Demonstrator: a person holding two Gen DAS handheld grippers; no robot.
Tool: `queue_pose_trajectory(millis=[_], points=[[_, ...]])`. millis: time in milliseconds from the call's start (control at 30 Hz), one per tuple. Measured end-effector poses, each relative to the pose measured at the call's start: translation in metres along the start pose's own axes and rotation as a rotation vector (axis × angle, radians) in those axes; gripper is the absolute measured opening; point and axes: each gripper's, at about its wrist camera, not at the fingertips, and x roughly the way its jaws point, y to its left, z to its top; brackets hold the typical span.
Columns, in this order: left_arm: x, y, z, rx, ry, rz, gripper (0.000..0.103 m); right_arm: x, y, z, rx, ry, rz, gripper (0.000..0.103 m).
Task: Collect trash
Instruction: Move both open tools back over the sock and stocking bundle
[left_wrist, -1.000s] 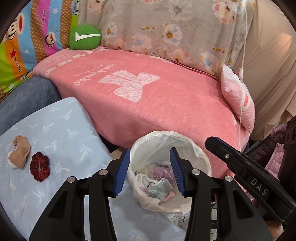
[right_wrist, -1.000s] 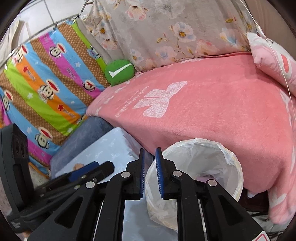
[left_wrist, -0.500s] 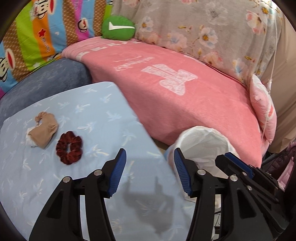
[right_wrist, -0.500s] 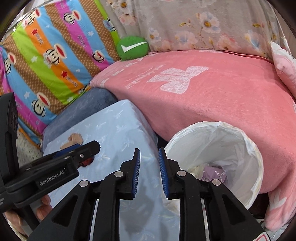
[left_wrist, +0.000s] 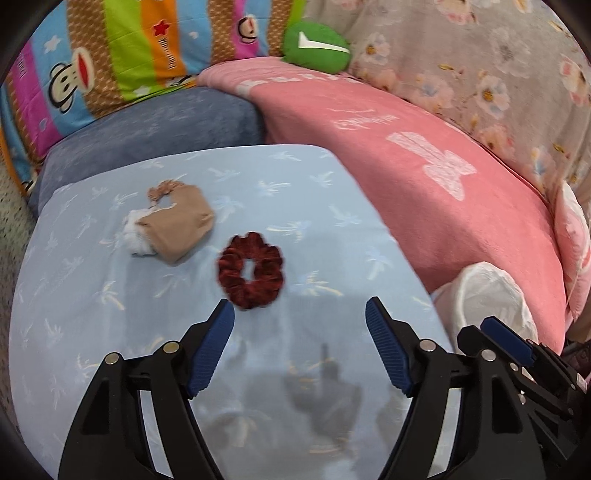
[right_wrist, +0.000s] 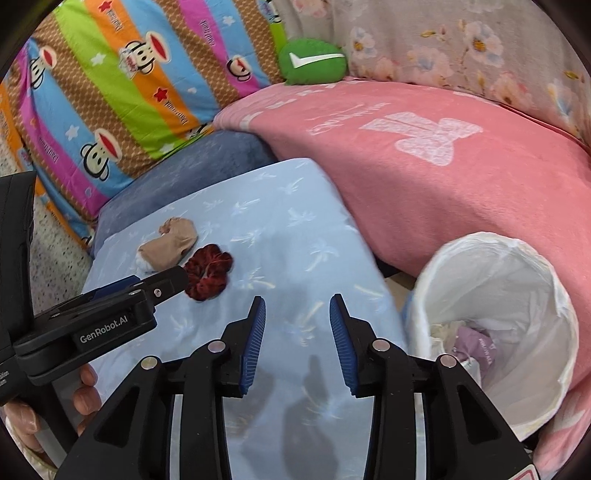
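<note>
Scrunchie beside beige sock

A low surface covered in pale blue cloth with a palm-tree print fills the centre of the frame. Behind it, upper right, a pink blanket drapes a sofa backed by grey floral fabric. Upper left: a striped cartoon-monkey cover, a blue-grey cushion, and a round green cushion. Speckled flooring shows at left edge. Lighting even.
</note>
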Motion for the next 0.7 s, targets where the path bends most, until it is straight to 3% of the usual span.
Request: queue_pose_trajectory(millis=[267,533,700], points=[[0.001,0.065,0.001,-0.113,-0.002,0.074,0.082,0.033,0.051,0.005,-0.057,0.046,0.045,0.041],[0.008,0.124,0.013,-0.202,-0.007,0.131,0.083,0.068,0.107,0.018,-0.146,0.058,0.067,0.055],[0.016,0.156,0.022,-0.241,-0.002,0.146,0.083,0.098,0.138,0.027,-0.177,0.084,0.103,0.056]])
